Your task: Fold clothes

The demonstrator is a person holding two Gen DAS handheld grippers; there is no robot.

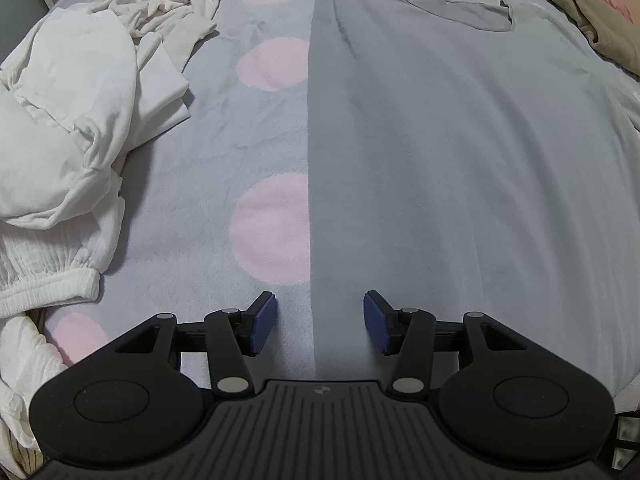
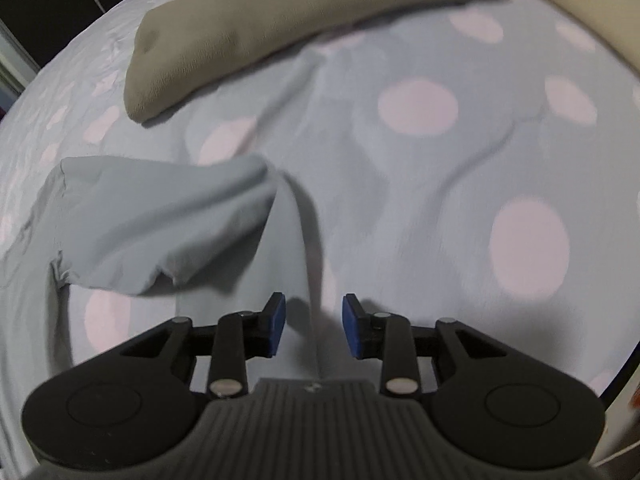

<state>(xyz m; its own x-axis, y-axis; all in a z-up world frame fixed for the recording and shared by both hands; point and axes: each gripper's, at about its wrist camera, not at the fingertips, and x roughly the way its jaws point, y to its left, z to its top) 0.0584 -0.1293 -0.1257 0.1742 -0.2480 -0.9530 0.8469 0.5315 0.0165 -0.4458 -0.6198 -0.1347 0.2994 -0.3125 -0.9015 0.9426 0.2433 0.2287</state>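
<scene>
Both grippers hovering open over grey shirt on the bed.

Left gripper [image 1: 320, 322] is gaping wide, holding nothing, straddling the straight left edge of the grey shirt [image 1: 460, 160]; right gripper [image 2: 314, 326] is likewise spread and empty, hanging just short of the sleeve [image 2: 160, 232]. Shirt is lying flat mid-bed on the dotted blanket [image 1: 260, 208]. Looks thin, limp, light: pinch an edge or hem corner. White clothes [image 1: 72, 120] are bunching at the left edge, a tan garment [image 2: 280, 20] at the far right.

bed [image 1: 272, 128], pink-dotted grey cover | on it: grey shirt [image 1: 460, 160], white clothes [image 1: 80, 112], tan garment [image 1: 592, 20]
</scene>
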